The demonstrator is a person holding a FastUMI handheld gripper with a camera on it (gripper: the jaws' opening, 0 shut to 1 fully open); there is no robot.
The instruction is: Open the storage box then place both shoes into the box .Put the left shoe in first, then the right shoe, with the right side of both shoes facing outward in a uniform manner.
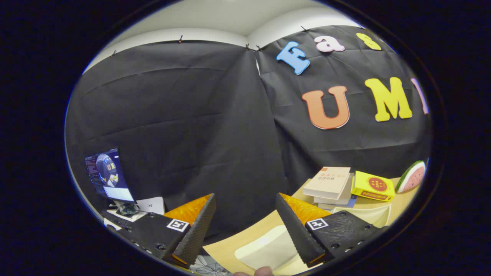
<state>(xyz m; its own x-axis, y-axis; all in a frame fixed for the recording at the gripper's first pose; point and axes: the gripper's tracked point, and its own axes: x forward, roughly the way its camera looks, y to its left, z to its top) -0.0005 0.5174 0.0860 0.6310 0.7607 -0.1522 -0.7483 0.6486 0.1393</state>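
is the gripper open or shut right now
Open. The gripper has its two fingers spread wide apart with nothing between them, raised toward the booth wall above the table.

Black cloth (pixel 199 115) is hanging clipped below a white wall (pixel 215 19). A tan table (pixel 245 237) is standing before the cloth; a lit monitor (pixel 109 176) is glowing left of the table.

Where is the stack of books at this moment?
The stack of books lies on the wooden table, beyond the open gripper, beside the yellow box.
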